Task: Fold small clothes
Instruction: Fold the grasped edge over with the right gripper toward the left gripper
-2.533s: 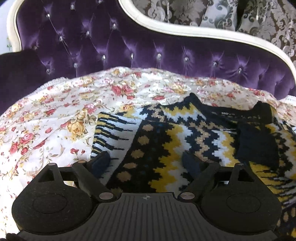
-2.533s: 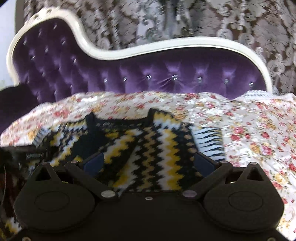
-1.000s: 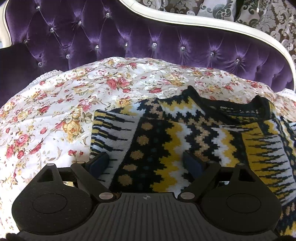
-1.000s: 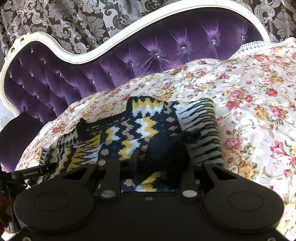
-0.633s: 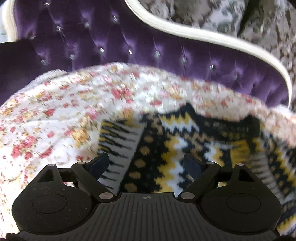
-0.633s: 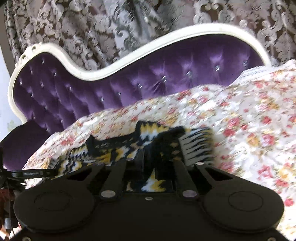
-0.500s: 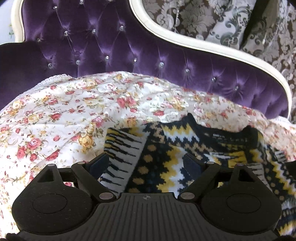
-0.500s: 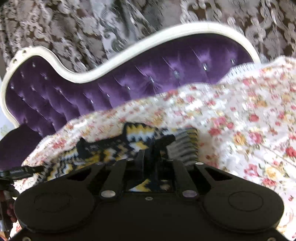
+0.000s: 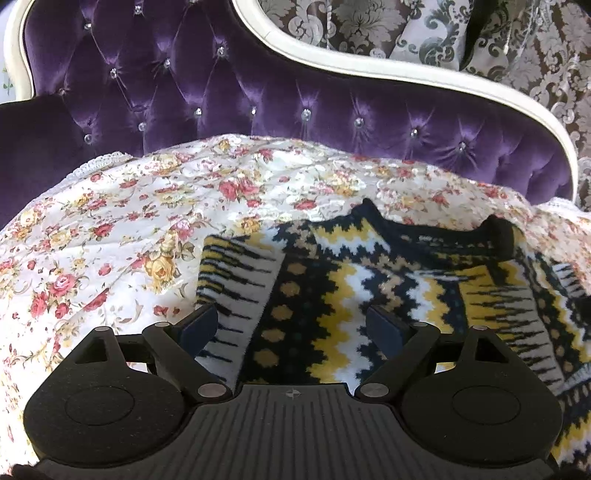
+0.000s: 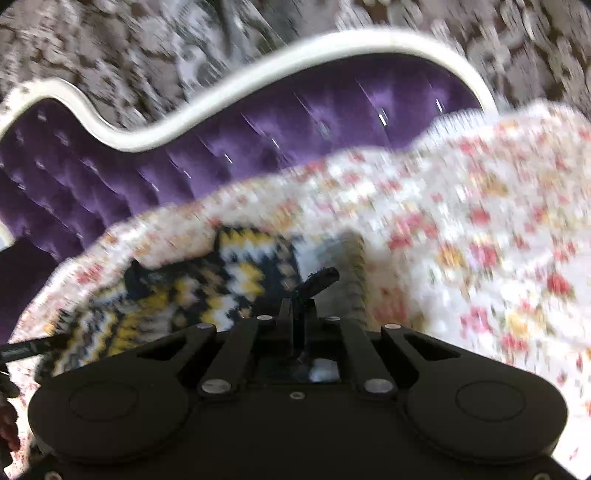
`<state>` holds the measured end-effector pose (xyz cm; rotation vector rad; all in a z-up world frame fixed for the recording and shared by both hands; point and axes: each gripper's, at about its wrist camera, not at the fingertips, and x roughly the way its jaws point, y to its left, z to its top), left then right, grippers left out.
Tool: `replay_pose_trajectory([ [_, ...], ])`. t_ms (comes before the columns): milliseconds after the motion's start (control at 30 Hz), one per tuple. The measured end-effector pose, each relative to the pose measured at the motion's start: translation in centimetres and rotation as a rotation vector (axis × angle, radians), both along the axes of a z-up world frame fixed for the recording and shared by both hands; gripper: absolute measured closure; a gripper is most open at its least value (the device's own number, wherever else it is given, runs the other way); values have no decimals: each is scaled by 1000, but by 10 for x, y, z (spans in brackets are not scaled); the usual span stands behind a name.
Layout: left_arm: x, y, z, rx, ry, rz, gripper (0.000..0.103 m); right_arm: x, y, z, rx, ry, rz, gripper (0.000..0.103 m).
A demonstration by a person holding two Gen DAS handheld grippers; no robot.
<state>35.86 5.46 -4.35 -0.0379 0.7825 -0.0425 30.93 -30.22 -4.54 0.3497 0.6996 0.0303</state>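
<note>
Sweater (image 9: 332, 295) in black, yellow and white zigzag knit lies spread on the flowered bedspread (image 9: 110, 229), its black neckline (image 9: 443, 236) toward the headboard and a striped sleeve folded in along its left side in the left wrist view. Over that side hovers the left claw (image 9: 291, 326), its two blue-padded fingers (image 9: 199, 325) standing wide apart with the knit showing between them; neither pad presses on the cloth. In the right wrist view, which is heavily blurred, the same sweater (image 10: 221, 280) shows at the other side, and the right claw (image 10: 299, 306) has just been closing: its jaws now stand drawn together on a dark edge of the sweater, a black strip of knit (image 10: 321, 277) sticking up past the fingertips. Which part of the garment that strip belongs to cannot be told through the blur. Around the sweater the bedspread covers the whole bed, edged with white lace near the corners. Behind it rises a purple tufted headboard (image 9: 221, 92) with a curved cream frame (image 9: 369, 70), and beyond that hang grey damask curtains (image 9: 406, 22).
</note>
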Motion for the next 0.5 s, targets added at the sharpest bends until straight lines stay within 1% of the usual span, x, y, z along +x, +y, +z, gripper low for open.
replay_pose_trajectory([
  [33, 1, -1, -3, 9, 10, -4, 16, 3, 3, -3, -23, 35, 21, 91],
  [100, 3, -4, -13, 39, 43, -17, 15, 3, 6, -5, -42, 46, 17, 88],
  [133, 1, -5, -18, 57, 33, -25, 14, 3, 8, -5, -52, 52, 21, 85],
  [200, -4, -6, -21, 66, 2, -26, 13, 2, 11, -5, -86, 52, 26, 74],
  [233, -6, -6, -23, 62, -9, -21, 12, 2, 12, -5, -99, 52, 30, 64],
  [267, -7, -6, -24, 62, -17, -19, 12, 2, 15, -6, -109, 51, 42, 56],
  [333, -9, -8, -27, 78, -29, -23, 10, 2, 20, -7, -138, 46, 60, 50],
  [433, -6, -9, -26, 82, -14, -22, 9, 1, 33, -8, -207, 41, 81, 43],
  [467, -6, -9, -26, 85, -11, -22, 8, 2, 36, -9, -222, 39, 91, 38],
  [500, -6, -9, -27, 88, -11, -23, 8, 2, 39, -10, -233, 39, 104, 34],
])
